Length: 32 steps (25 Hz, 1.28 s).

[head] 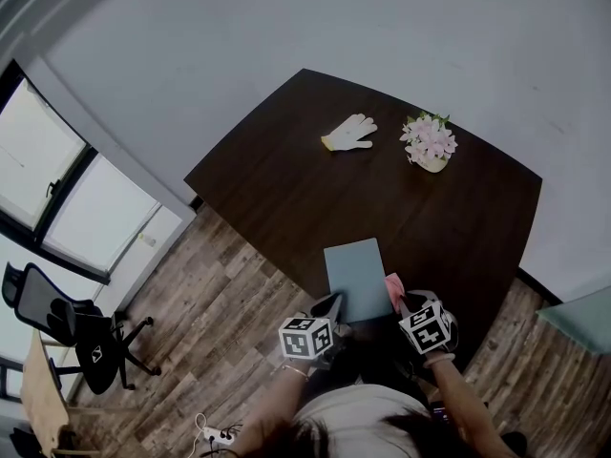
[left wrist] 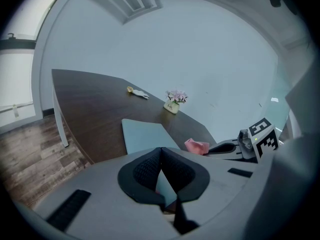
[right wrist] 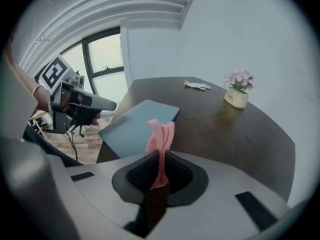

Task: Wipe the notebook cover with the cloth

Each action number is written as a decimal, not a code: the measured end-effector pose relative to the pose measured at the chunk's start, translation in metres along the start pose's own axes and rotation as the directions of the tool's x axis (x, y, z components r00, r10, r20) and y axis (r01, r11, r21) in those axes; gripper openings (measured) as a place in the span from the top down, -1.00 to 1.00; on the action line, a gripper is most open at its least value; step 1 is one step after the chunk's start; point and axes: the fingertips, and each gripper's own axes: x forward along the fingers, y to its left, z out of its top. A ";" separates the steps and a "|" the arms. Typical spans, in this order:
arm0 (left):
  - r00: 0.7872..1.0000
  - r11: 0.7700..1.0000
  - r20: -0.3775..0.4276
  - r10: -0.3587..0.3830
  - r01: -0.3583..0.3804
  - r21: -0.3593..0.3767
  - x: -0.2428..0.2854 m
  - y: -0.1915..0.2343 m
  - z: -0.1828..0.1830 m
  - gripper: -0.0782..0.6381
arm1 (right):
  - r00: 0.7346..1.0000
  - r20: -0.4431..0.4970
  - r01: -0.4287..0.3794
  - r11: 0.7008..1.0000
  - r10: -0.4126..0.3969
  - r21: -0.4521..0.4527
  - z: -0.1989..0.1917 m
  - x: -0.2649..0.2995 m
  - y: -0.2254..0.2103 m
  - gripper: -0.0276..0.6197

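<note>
Pale blue rectangular notebook (head: 355, 275) lying flat at near edge of dark wooden table (head: 286, 184). My left gripper (left wrist: 161, 153) pinching its near edge, right gripper (right wrist: 160, 155) clenching crumpled pink cloth (right wrist: 161, 134) just beside it.

Open tabletop (head: 286, 189) beyond notebook (head: 355, 277), glove (head: 349, 133) and flower pot (head: 429, 144) (far end) obstructing

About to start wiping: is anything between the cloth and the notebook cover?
Nothing visible. The cloth, pinched in the right gripper, is just beside the notebook's right edge, and the cover is bare. The glove and flowers sit far beyond it.
</note>
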 end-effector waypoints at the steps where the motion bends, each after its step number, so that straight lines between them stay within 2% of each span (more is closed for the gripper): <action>1: 1.000 1.000 0.002 -0.002 0.002 0.003 0.000 0.000 0.002 0.73 | 1.000 0.019 0.011 1.000 -0.011 0.019 0.004 -0.002 -0.004 0.79; 5: 1.000 1.000 0.017 -0.009 0.008 0.024 -0.002 -0.005 0.011 0.73 | 0.995 0.094 0.029 0.997 -0.035 0.067 0.027 -0.015 -0.011 0.79; 15: 0.993 0.993 0.114 -0.035 0.021 0.119 -0.009 -0.024 0.062 0.73 | 0.965 0.260 0.009 0.997 -0.028 0.072 0.097 -0.041 -0.011 0.79; 22: 0.980 0.984 0.190 -0.062 0.028 0.177 -0.016 -0.039 0.102 0.73 | 0.926 0.376 0.018 0.999 -0.035 0.049 0.150 -0.068 -0.015 0.80; 32: 0.953 0.962 0.281 -0.111 0.033 0.270 -0.030 -0.066 0.155 0.73 | 0.857 0.513 0.051 0.999 -0.046 0.006 0.208 -0.107 -0.015 0.80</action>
